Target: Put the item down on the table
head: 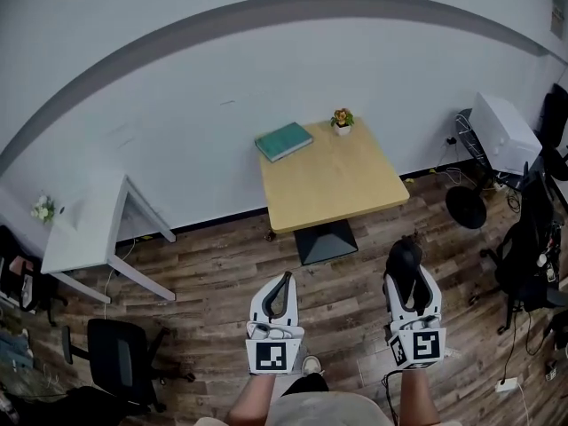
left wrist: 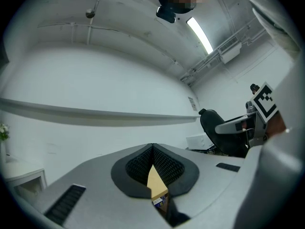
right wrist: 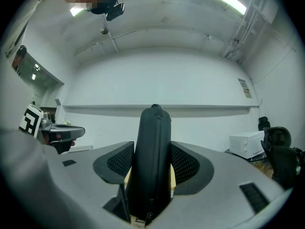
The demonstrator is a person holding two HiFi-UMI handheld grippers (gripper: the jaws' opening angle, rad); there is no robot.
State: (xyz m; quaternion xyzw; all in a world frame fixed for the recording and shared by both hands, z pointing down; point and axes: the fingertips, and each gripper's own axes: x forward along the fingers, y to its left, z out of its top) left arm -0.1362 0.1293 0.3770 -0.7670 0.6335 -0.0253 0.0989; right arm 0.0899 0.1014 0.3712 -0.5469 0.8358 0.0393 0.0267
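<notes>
Jaws on our right gripper (right wrist: 153, 171) stand wide, pressed on a black case (right wrist: 153, 128) from both sides, with the ribbed pads (right wrist: 187, 163) bearing on its flanks. The case stands upright between them. A zip seam runs up its near edge, and its rounded top pokes out past the tips. In the head view it shows as a dark lump ahead of that gripper, over the wood floor (head: 204, 273) and well short of the wooden surface (head: 342, 189).

Jaws on our left gripper (left wrist: 152, 148) are drawn together with the tips touching, leaving only a narrow slit lower down between the pads. Nothing sits in it, and through it we see a sliver of the wooden surface beyond.

We count two grippers, side by side, both aimed toward the wall (head: 177, 87), and one case. Two surfaces are in view: the wooden one straight ahead against the wall, and a white surface (head: 89, 229) off to the left. On the wooden one lie one teal book (head: 284, 140) near the back left corner and one small potted plant (head: 343, 121) at the back edge, set apart from each other. One small bunch of flowers (head: 43, 209) sits on the white surface. One black chair (head: 115, 349) stands at lower left.
</notes>
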